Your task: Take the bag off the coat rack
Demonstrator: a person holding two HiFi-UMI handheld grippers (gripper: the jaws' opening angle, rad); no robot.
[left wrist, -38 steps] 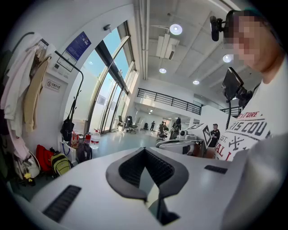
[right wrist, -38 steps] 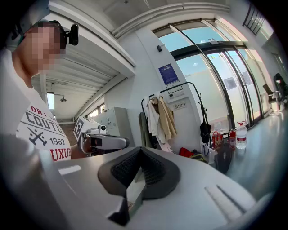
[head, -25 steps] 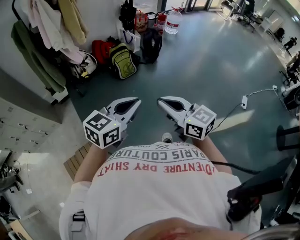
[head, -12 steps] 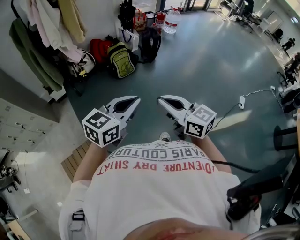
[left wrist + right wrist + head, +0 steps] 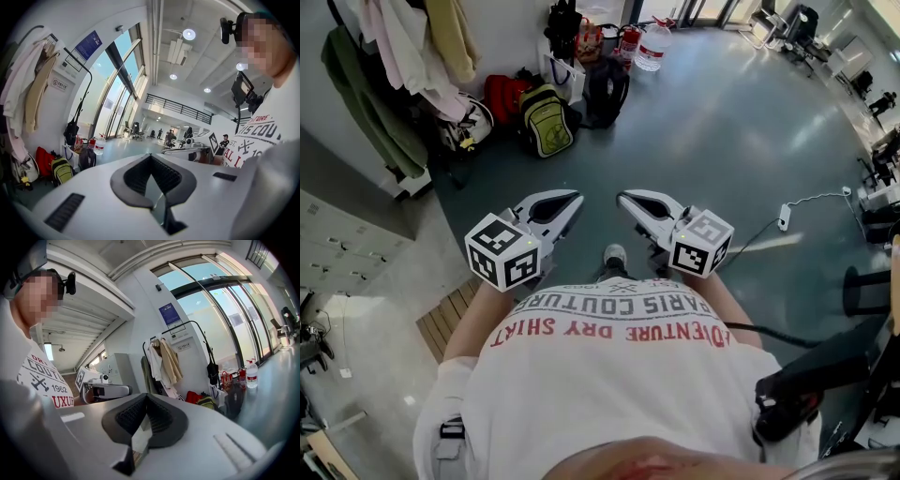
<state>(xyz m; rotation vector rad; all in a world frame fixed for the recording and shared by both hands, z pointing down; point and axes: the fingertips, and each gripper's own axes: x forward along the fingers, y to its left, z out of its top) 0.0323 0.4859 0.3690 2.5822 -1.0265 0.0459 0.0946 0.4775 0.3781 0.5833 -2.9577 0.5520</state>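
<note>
The coat rack (image 5: 389, 56) stands at the upper left of the head view, loaded with jackets. A black bag (image 5: 213, 371) hangs from the rack's right post; it appears again as a black bag (image 5: 71, 132) in the left gripper view and at the top of the head view as the black bag (image 5: 562, 21). My left gripper (image 5: 572, 197) and right gripper (image 5: 623, 199) are held side by side in front of my chest, well short of the rack. Both are shut and hold nothing, as the left gripper (image 5: 150, 156) and right gripper (image 5: 146, 395) show in their own views.
On the floor under the rack lie a red bag (image 5: 499, 96), a green backpack (image 5: 546, 120), a black backpack (image 5: 605, 89) and a white tote (image 5: 564, 75). A water jug (image 5: 654, 45) stands behind them. Grey lockers (image 5: 337, 253) are at the left, a cable (image 5: 787, 216) at the right.
The rack and the bags have slid slightly in the head view, and my shoe now shows between the grippers. Both grippers stay shut in the same pose.
</note>
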